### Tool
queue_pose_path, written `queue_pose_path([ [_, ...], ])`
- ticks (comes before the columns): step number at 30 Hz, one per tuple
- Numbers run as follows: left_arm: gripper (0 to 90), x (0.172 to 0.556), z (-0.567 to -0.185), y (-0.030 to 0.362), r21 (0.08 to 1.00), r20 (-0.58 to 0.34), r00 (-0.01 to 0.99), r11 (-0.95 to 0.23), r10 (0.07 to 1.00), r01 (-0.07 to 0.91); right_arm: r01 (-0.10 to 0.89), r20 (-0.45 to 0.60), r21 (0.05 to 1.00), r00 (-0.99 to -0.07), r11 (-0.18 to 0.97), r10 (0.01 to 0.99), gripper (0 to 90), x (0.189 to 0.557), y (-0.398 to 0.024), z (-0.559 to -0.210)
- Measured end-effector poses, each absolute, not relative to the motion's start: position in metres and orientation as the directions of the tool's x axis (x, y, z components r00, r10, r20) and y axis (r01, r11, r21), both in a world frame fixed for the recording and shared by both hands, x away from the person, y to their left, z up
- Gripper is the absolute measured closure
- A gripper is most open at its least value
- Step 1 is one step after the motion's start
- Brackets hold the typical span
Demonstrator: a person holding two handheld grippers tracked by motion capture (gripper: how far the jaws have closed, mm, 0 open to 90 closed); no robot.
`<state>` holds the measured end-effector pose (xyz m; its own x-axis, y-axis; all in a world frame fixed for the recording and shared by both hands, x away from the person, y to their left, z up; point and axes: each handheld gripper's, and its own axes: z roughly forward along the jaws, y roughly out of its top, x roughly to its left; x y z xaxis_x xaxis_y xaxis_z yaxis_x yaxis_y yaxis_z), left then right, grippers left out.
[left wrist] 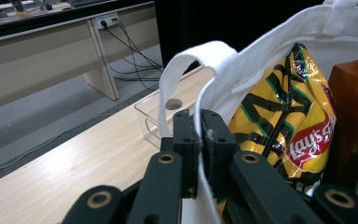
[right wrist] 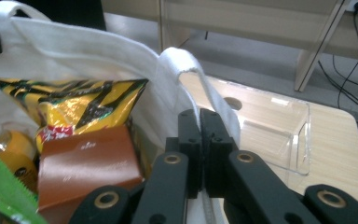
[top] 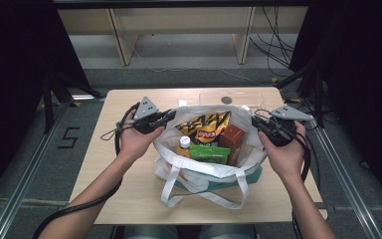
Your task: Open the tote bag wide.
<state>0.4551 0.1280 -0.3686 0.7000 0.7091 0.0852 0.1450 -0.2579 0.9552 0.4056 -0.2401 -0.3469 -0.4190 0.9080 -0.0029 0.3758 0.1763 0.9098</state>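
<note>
A white cloth tote bag [top: 204,172] stands open in the middle of the wooden table [top: 129,194]. In it are a yellow chip bag [top: 206,127], a brown box [top: 231,139], an orange-filled bottle [top: 183,146] and a green packet [top: 209,153]. My left gripper [top: 163,119] is at the bag's left rim. In the left gripper view its jaws [left wrist: 196,116] are shut on the white fabric [left wrist: 270,46] by a handle strap [left wrist: 200,58]. My right gripper [top: 256,123] pinches the right rim, its jaws [right wrist: 199,114] shut on the cloth [right wrist: 168,74].
A clear plastic tray [top: 229,97] lies on the table just behind the bag. The bag's long handles [top: 204,196] hang over its near side toward the table's front edge. Beyond the table are a floor with cables and a pale desk [top: 179,25].
</note>
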Motion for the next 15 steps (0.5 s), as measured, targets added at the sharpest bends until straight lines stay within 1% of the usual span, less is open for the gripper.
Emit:
queue_pose_path([
  [1, 83.0, 0.455, -0.3681, 0.1284, 0.955, 0.09, 0.701, -0.261, 0.708, 0.141, 0.392, 0.026, 0.907, -0.413, 0.152, 0.91, 88.6, 0.4046, -0.2393, -0.3462],
  [2, 82.9, 0.4547, -0.3679, 0.1286, 0.955, 0.09, 0.705, -0.262, 0.703, 0.138, 0.379, 0.01, 0.911, -0.416, 0.163, 0.909, 88.7, 0.4053, -0.2402, -0.3456],
  [3, 83.0, 0.4543, -0.3678, 0.1288, 0.954, 0.098, 0.708, -0.268, 0.7, 0.133, 0.382, 0.023, 0.912, -0.41, 0.149, 0.912, 88.7, 0.4044, -0.2392, -0.345],
  [5, 83.2, 0.4544, -0.3676, 0.1291, 0.953, 0.1, 0.705, -0.27, 0.703, 0.134, 0.378, 0.012, 0.913, -0.405, 0.155, 0.914, 88.8, 0.4041, -0.2379, -0.3433],
  [6, 83.3, 0.4553, -0.3674, 0.1297, 0.952, 0.105, 0.705, -0.276, 0.702, 0.133, 0.364, -0.01, 0.915, -0.412, 0.175, 0.911, 88.8, 0.4054, -0.239, -0.3428],
  [7, 83.1, 0.4558, -0.3675, 0.1299, 0.951, 0.106, 0.705, -0.278, 0.701, 0.134, 0.371, 0.014, 0.918, -0.391, 0.143, 0.92, 88.7, 0.4054, -0.2366, -0.3433],
  [8, 82.8, 0.4565, -0.3683, 0.1298, 0.949, 0.111, 0.699, -0.284, 0.707, 0.136, 0.375, 0.02, 0.917, -0.39, 0.139, 0.92, 88.8, 0.4061, -0.2364, -0.3434],
  [10, 81.9, 0.4573, -0.3699, 0.1299, 0.942, 0.13, 0.696, -0.308, 0.706, 0.136, 0.367, -0.01, 0.916, -0.385, 0.163, 0.923, 88.8, 0.4092, -0.2379, -0.3433],
  [11, 81.8, 0.4578, -0.3714, 0.13, 0.941, 0.124, 0.695, -0.305, 0.709, 0.144, 0.359, -0.016, 0.919, -0.383, 0.164, 0.924, 88.7, 0.4108, -0.2379, -0.3448],
  [15, 82.7, 0.4593, -0.3737, 0.1305, 0.936, 0.134, 0.691, -0.32, 0.71, 0.148, 0.364, -0.006, 0.919, -0.376, 0.153, 0.927, 88.8, 0.4132, -0.237, -0.3455],
])
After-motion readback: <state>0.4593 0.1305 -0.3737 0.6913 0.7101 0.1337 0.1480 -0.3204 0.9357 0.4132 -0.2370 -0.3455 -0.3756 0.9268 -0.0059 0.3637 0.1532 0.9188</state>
